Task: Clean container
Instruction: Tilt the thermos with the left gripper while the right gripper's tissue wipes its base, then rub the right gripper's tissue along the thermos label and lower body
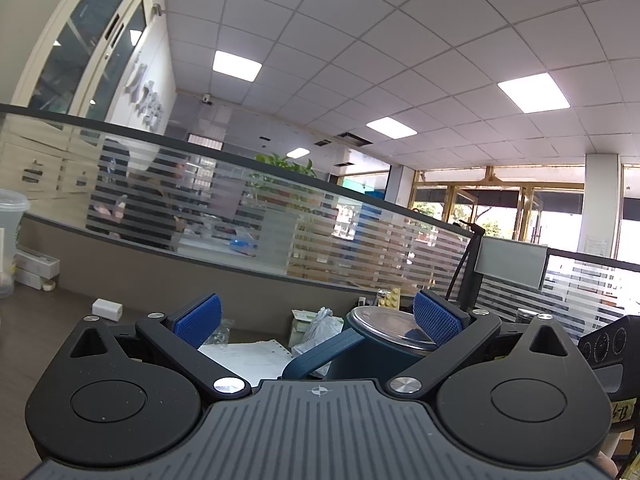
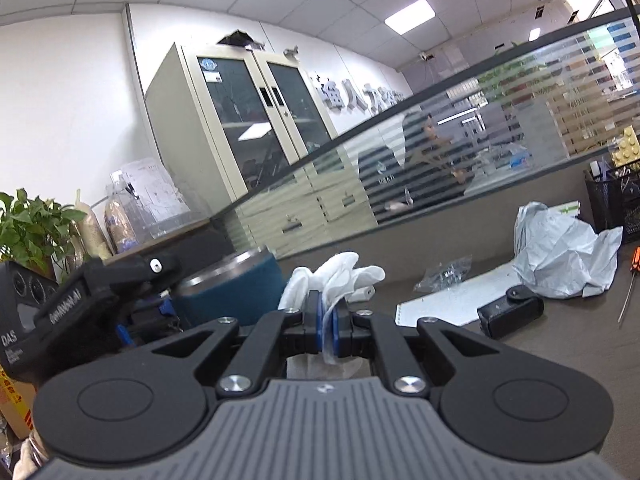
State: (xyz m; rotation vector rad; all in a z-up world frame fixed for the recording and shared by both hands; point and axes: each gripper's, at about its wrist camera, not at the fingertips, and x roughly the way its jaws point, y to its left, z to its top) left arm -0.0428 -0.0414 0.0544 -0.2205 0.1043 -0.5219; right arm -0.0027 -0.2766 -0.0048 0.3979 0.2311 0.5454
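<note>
My right gripper [image 2: 326, 322] is clamped on a white cloth [image 2: 340, 276]; my left gripper [image 1: 316, 320] stands wide, its right pad [image 1: 436, 318] overlapping the rim of the dark blue steel-lined mug [image 1: 372, 350], contact unclear. The mug's handle [image 1: 320, 354] points between the jaws. Beyond it, paper [image 1: 250, 358] and a plastic bag [image 1: 318, 330] leave little free desk before the glass partition [image 1: 280, 216].

Bright ceiling panels [image 1: 237, 65], window glare, strong fisheye bending at edges.

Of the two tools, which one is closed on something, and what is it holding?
The right tool: its blue pads pinch a white cloth. The left tool stands wide open, with the dark blue mug between its fingers, not clamped.
</note>
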